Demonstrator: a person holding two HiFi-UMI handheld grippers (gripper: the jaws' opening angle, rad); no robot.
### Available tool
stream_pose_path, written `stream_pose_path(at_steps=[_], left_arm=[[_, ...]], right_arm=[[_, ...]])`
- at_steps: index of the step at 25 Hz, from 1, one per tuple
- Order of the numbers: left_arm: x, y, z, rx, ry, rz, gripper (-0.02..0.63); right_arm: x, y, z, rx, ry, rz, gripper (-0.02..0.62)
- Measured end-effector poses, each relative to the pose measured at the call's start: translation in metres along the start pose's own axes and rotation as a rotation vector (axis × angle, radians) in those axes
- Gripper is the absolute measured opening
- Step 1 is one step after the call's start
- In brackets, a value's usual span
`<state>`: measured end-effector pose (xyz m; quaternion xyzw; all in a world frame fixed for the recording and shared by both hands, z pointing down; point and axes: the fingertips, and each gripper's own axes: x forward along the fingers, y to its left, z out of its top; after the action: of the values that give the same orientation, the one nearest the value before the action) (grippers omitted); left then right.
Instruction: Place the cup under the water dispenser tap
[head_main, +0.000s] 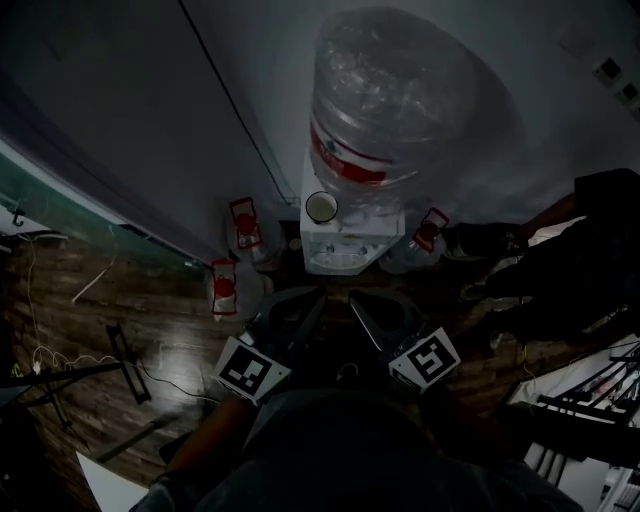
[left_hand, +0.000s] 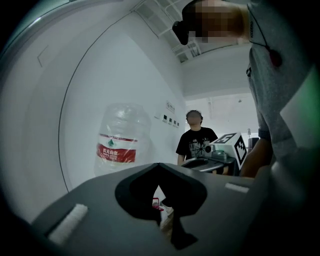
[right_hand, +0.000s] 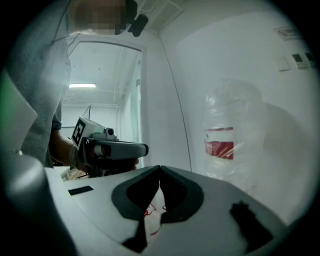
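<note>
In the head view, a small round white cup (head_main: 321, 206) is being shown at centre frame on top of the white water dispenser (head_main: 345, 245), just beside its clear plastic bottle (head_main: 385, 90). The left hand-held gripper (head_main: 316, 297) and right hand-held gripper (head_main: 355, 297) are being held below, apart from the cup. In the left gripper view, the jaws are being pressed together on nothing. In the right gripper view, the same is being shown.

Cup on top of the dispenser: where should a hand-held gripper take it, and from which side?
Likely the side wall below the rim, jaws level, coming from the person's side. The cup appears to stand upright, mouth up, at the top left corner of the dispenser, and the big bottle crowds its right and far side.
</note>
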<state>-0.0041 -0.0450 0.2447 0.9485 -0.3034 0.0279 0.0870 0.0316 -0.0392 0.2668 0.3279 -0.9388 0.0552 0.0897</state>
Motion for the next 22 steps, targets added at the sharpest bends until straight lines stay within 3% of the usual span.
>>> stream_pose_path(at_steps=[7,11,13,22], left_arm=[[0.019,0.054,-0.014,0.028,0.001,-0.041,0.008],[0.030,0.081,-0.027,0.000,0.002,-0.056,0.008],[0.037,0.090,-0.036,-0.001,0.012,-0.066,0.008],[0.064,0.126,-0.078,-0.039,0.050,-0.008,0.008]], right_arm=[[0.052,-0.037,-0.017,0.005,0.057,-0.075,0.015],[0.073,-0.061,-0.034,-0.001,0.096,-0.127,0.018],[0.081,-0.072,-0.045,-0.005,0.117,-0.148,0.087],[0.119,-0.115,-0.099,-0.006,0.198,-0.161,0.184]])
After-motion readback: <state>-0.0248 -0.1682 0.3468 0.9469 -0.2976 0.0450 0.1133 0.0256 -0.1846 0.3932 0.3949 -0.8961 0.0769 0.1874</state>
